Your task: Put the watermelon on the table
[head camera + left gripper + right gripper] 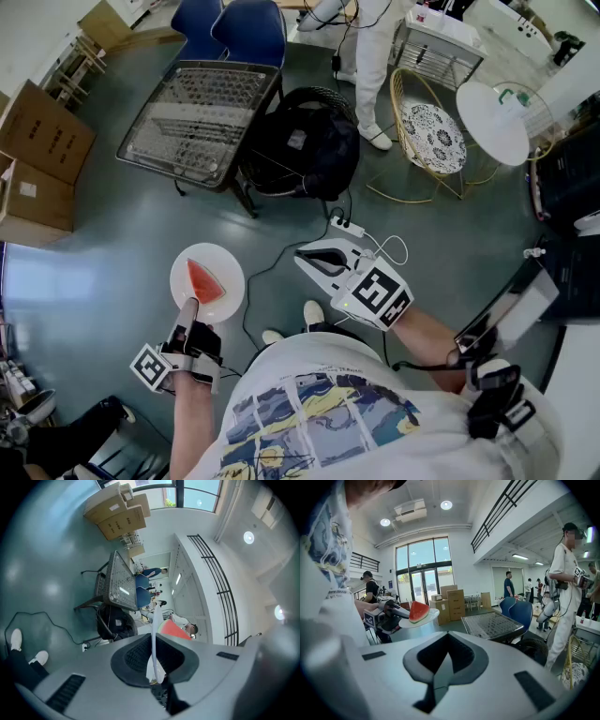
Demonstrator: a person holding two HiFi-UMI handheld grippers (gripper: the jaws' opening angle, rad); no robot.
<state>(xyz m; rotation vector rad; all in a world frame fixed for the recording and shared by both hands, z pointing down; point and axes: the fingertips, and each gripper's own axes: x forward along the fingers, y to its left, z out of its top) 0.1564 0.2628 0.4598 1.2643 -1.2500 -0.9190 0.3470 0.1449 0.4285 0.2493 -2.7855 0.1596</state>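
A red watermelon slice [203,279] lies on a small white plate [225,292] held over the grey floor. My left gripper [191,307] is shut on the plate's near rim. In the left gripper view the plate [153,634] stands edge-on between the pads, with the watermelon [174,630] behind it. The right gripper view shows the slice [419,611] and plate [431,617] at the left. My right gripper [309,256] hovers to the right of the plate, shut and empty. The mesh-topped table [197,112] stands farther ahead, bare.
A black bag [300,141] sits beside the table, blue chairs [244,28] behind it. Cardboard boxes [37,159] stand at the left. A power strip [347,225] with cables lies on the floor. A gold wire chair [431,136], a white round table [492,122] and a person in white [370,56] are at the right.
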